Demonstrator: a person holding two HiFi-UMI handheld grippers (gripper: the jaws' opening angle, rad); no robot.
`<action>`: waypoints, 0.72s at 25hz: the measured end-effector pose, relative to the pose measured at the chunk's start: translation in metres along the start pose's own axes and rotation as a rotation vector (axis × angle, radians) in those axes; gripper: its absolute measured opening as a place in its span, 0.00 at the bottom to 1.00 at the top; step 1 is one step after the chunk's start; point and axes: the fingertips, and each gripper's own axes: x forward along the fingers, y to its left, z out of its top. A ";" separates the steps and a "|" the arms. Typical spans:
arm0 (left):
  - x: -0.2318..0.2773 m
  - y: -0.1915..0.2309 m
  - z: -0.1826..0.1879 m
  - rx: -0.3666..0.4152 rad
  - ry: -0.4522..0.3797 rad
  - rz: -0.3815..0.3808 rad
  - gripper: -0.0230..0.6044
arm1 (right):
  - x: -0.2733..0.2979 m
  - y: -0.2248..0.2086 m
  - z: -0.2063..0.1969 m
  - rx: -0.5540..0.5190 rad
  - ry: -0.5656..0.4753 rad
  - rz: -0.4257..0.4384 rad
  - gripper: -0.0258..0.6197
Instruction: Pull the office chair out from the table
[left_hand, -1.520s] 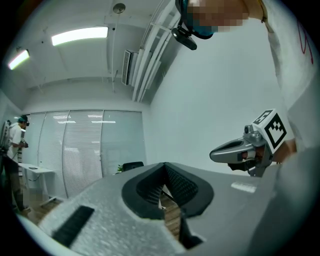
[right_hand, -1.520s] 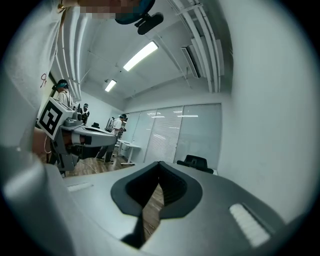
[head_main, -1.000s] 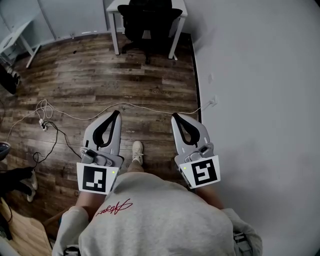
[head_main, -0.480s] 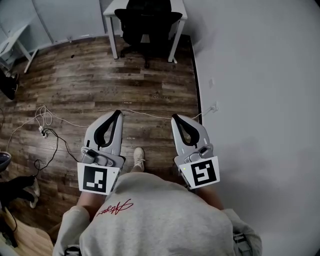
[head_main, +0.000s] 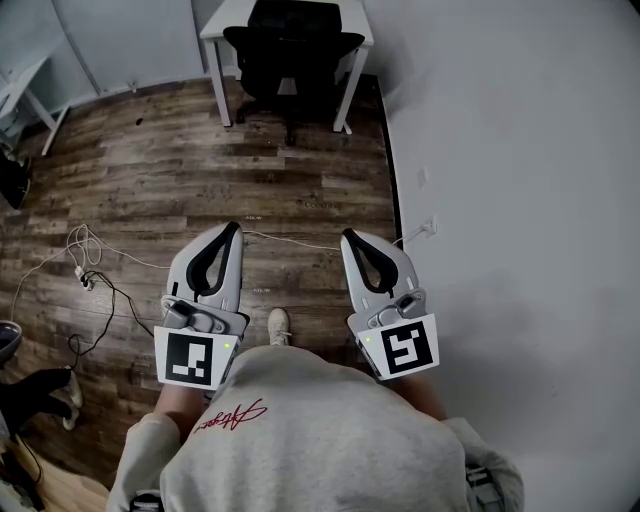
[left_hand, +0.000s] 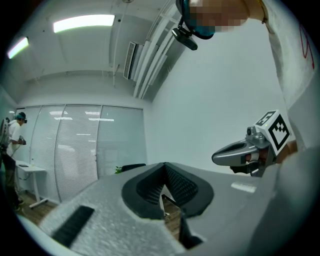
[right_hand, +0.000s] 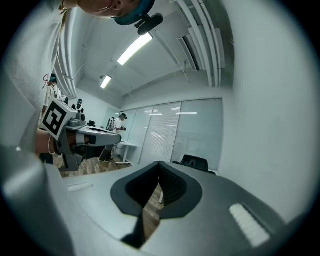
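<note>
A black office chair (head_main: 291, 58) stands tucked under a white table (head_main: 352, 32) at the far end of the room, by the wall. In the right gripper view the chair (right_hand: 194, 162) shows small above the jaws. The left gripper (head_main: 234, 229) and right gripper (head_main: 349, 237) are held side by side in front of the person's chest, both shut and empty, pointing toward the chair from well short of it. The right gripper also shows in the left gripper view (left_hand: 216, 158), and the left gripper in the right gripper view (right_hand: 116, 138).
A white cable (head_main: 300, 242) crosses the wood floor just ahead of the grippers to a wall socket (head_main: 432, 225). More tangled cords (head_main: 85, 270) lie at the left. The white wall (head_main: 520, 180) runs along the right. Another white desk (head_main: 25, 85) stands at far left.
The person has walked forward: chair and table sit lower and larger in the head view, and the floor cable has slid closer to the grippers. Both grippers stay shut in the same pose.
</note>
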 end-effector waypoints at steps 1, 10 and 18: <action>0.006 0.004 -0.001 -0.001 0.000 -0.003 0.03 | 0.005 -0.003 -0.001 0.001 0.002 -0.004 0.04; 0.052 0.031 -0.005 0.004 -0.006 -0.030 0.03 | 0.049 -0.029 -0.006 0.005 0.003 -0.031 0.04; 0.078 0.055 -0.011 0.005 -0.007 -0.038 0.03 | 0.081 -0.040 -0.008 0.004 0.000 -0.043 0.04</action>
